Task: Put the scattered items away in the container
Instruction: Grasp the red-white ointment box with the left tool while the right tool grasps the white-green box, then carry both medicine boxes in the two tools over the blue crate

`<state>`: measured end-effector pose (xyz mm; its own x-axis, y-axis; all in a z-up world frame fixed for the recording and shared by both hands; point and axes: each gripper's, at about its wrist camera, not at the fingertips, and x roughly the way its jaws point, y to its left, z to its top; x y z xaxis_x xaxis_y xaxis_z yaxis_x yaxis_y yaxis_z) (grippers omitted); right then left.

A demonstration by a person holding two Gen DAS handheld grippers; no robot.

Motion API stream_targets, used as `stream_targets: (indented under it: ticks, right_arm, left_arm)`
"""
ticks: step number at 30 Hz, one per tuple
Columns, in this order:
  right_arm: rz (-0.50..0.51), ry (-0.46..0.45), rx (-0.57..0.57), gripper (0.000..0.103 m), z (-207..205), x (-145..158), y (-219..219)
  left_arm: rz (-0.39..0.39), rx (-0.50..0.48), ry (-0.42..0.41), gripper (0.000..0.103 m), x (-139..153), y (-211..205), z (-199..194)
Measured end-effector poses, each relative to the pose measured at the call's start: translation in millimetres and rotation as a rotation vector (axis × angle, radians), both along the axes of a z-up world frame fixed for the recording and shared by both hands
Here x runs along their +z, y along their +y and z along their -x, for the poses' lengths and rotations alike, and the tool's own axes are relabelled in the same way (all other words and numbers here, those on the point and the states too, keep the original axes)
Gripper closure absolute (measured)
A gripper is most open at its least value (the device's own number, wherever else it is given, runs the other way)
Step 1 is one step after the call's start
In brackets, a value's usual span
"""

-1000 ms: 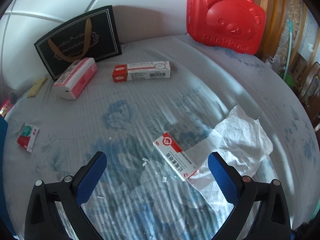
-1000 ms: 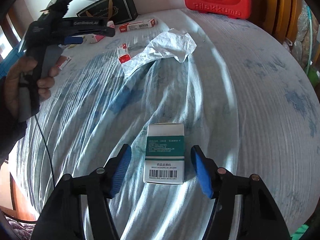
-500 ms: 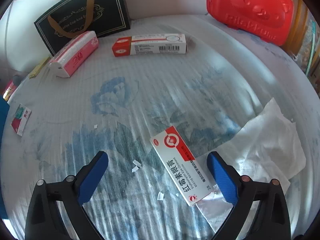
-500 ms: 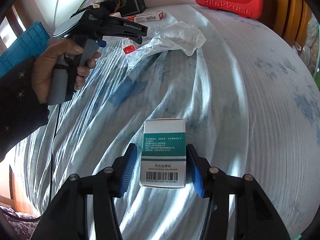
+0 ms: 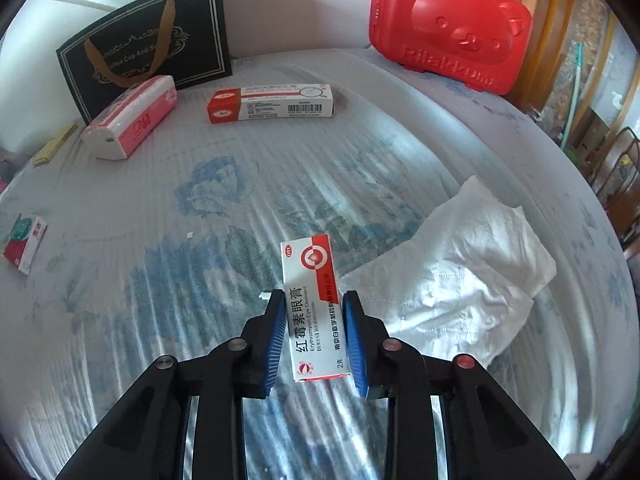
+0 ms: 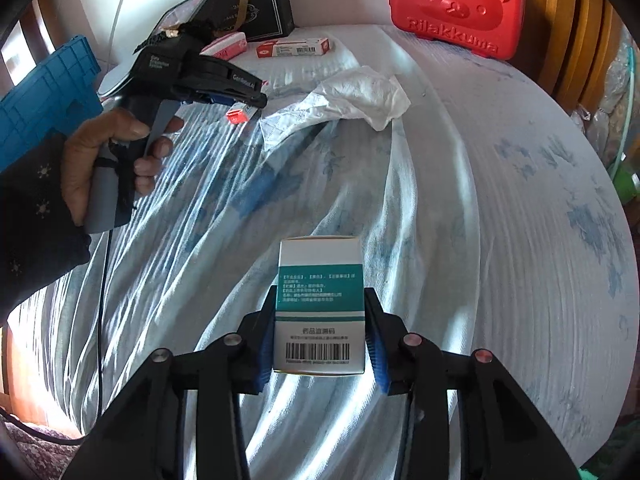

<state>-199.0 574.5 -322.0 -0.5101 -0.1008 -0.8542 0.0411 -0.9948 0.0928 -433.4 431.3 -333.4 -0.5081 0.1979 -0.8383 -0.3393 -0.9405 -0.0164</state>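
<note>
My left gripper (image 5: pixel 314 340) is shut on a red and white eye ointment box (image 5: pixel 312 304), held just above the bed sheet. My right gripper (image 6: pixel 320 340) is shut on a white and green medicine box (image 6: pixel 320 304), lifted off the sheet. The left gripper also shows in the right wrist view (image 6: pixel 240 98), with the end of its box (image 6: pixel 240 114). A blue crate (image 6: pixel 44 100) stands at the left in the right wrist view. On the bed lie a long red and white box (image 5: pixel 272 104), a pink and white box (image 5: pixel 132 122) and a small red and green packet (image 5: pixel 24 242).
A crumpled white tissue (image 5: pixel 452 276) lies right of the left gripper. A black gift bag (image 5: pixel 148 56) leans on the wall at the back. A red bear-shaped case (image 5: pixel 448 24) stands at the back right. A yellow strip (image 5: pixel 54 146) lies at the far left.
My left gripper moved down onto the ointment box and closed on it. My right gripper closed on the green and white box and raised it.
</note>
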Motion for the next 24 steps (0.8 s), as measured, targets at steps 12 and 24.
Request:
stream_targets:
  ticks: [12,24]
  right_arm:
    - [-0.054,0.127,-0.193,0.065,15,41,15]
    - [-0.074,0.330,-0.099,0.065,46,134,-49]
  left_arm:
    - [0.006,-0.010,0.192,0.075,69,-31,-77]
    - [-0.018,0.076,0.346,0.075,162,-92,-128]
